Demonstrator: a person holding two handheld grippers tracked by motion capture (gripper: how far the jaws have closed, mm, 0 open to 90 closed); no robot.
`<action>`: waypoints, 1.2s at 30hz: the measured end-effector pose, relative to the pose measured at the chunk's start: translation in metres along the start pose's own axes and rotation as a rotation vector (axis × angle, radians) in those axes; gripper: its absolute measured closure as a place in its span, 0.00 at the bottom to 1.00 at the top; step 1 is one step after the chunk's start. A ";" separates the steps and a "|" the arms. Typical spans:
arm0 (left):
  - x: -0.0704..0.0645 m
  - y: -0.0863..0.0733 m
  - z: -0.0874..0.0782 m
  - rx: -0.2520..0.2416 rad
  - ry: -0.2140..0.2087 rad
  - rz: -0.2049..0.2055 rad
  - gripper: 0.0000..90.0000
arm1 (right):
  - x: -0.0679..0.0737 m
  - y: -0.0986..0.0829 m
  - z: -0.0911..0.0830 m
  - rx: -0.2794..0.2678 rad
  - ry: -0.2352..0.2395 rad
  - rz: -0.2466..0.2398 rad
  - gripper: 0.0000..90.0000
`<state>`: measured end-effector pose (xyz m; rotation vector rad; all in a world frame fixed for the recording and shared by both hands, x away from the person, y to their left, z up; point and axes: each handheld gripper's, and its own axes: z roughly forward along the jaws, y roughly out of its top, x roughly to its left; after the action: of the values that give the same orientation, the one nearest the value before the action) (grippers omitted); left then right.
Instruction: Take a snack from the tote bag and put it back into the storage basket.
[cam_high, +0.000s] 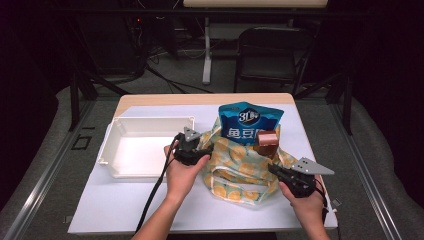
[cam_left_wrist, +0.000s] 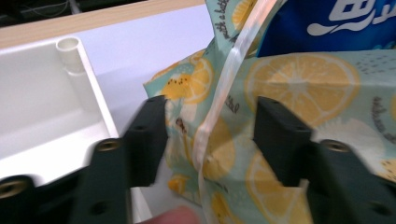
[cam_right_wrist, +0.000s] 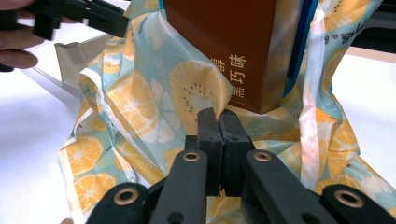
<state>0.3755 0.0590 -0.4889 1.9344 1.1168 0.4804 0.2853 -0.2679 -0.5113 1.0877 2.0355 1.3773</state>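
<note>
A lemon-print cloth bag lies on the white table cover, with a blue snack packet and a brown box standing up out of its mouth. My left gripper is at the bag's left edge. In the left gripper view it is open, its jaws on either side of the bag's pale strap. My right gripper is at the bag's right side. In the right gripper view it is shut on the bag's fabric, just below the brown box.
An empty white plastic tray sits left of the bag, its near wall beside my left jaw. The table's front strip is bare white. A dark chair and table legs stand beyond the far edge.
</note>
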 end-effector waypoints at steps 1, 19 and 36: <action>0.000 0.000 0.000 0.000 0.000 0.000 0.66 | 0.000 0.000 0.000 0.000 0.000 0.000 1.00; 0.002 -0.002 -0.012 -0.088 -0.011 -0.038 0.44 | 0.001 -0.016 0.019 0.177 0.050 -0.013 1.00; -0.026 -0.009 0.002 -0.034 -0.090 0.097 0.29 | 0.036 0.004 0.006 -0.107 0.073 -0.120 0.59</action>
<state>0.3582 0.0384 -0.4956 1.9671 0.9548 0.4574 0.2704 -0.2350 -0.5078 0.8678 2.0167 1.4659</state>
